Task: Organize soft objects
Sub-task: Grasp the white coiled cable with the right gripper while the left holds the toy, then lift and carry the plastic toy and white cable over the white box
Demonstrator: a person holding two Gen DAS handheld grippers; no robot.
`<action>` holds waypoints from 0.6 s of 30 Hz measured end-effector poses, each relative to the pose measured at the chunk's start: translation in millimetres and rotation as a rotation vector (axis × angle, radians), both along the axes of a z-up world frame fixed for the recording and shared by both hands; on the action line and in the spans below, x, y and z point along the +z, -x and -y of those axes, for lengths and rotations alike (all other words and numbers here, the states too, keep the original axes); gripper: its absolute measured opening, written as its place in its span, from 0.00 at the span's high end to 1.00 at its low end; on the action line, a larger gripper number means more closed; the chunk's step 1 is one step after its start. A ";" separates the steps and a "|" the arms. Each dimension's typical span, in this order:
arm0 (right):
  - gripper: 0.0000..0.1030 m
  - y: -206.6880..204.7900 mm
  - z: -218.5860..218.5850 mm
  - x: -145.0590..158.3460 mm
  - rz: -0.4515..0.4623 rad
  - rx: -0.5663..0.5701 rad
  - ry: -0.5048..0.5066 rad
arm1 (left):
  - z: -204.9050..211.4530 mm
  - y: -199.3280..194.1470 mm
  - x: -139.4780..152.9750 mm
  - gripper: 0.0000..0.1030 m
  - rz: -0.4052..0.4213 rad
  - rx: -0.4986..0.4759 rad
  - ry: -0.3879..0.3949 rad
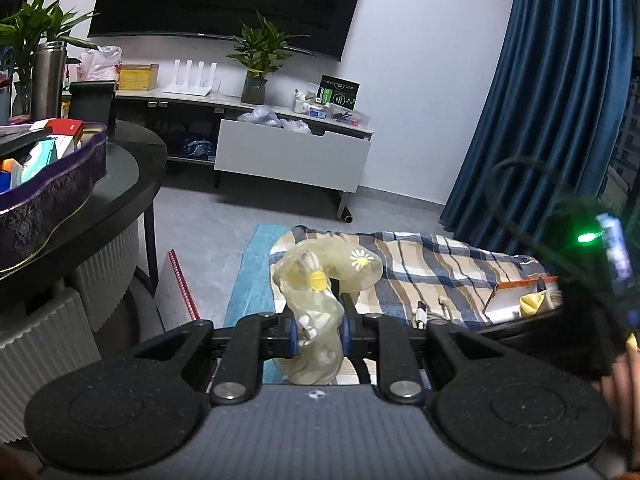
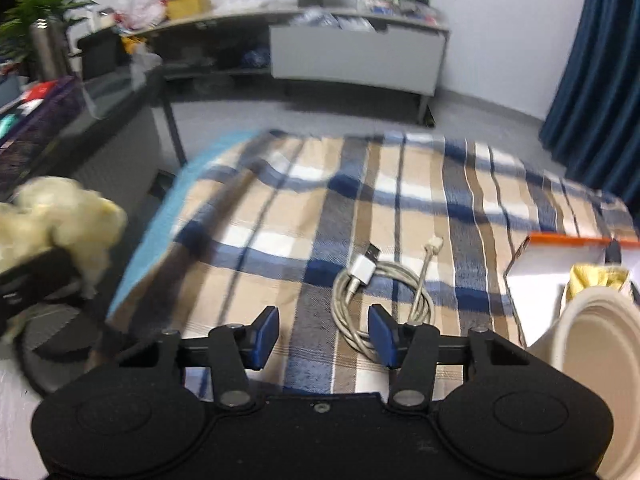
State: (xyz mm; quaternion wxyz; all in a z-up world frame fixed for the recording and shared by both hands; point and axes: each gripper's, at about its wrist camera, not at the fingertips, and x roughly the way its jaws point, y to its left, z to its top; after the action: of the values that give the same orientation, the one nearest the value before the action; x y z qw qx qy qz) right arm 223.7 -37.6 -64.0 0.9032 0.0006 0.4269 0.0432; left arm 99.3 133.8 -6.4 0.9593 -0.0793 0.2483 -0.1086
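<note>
Blue pads of my left tool (image 1: 319,334) pinch the translucent daisy-print pouch (image 1: 320,300), held above the plaid blanket (image 1: 432,272). My right tool (image 2: 323,336) is spread, nothing between its pads, over the coiled white cable (image 2: 380,292); beyond lies the orange-rimmed box (image 2: 560,264).

My left gripper (image 1: 318,334) and right gripper (image 2: 323,334) are matte black, with blue finger pads (image 2: 265,334) and silver pivot screws (image 2: 235,397).

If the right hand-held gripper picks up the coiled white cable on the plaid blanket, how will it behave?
The cable is probably floppy: its loops lie loose and uneven, so they may uncoil and dangle. It looks thin, so likely light. The plug end sticks out freely and may swing. The right hand-held gripper is open above it.
</note>
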 end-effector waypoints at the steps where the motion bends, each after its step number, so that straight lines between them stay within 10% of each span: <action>1: 0.35 -5.6 1.1 -5.1 -0.034 -0.021 -0.004 | -0.1 -0.6 0.3 0.79 0.001 -0.001 0.002; 3: 0.43 -10.6 3.9 -12.0 -0.061 -0.036 -0.043 | 1.0 -1.0 -0.7 0.79 -0.001 -0.002 0.008; 5: 0.86 -10.8 5.0 -13.8 -0.048 -0.029 -0.050 | 0.3 -1.5 -1.3 0.79 -0.002 0.005 0.011; 18: 0.90 20.7 16.6 21.5 -0.005 0.044 -0.191 | 0.3 -1.3 0.0 0.79 0.004 0.004 0.030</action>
State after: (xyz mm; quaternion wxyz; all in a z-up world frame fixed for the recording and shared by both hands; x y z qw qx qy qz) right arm 203.1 -54.2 -42.5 0.8969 0.0773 0.4230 0.1035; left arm 100.6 133.6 -6.4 0.9588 -0.0940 0.2444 -0.1104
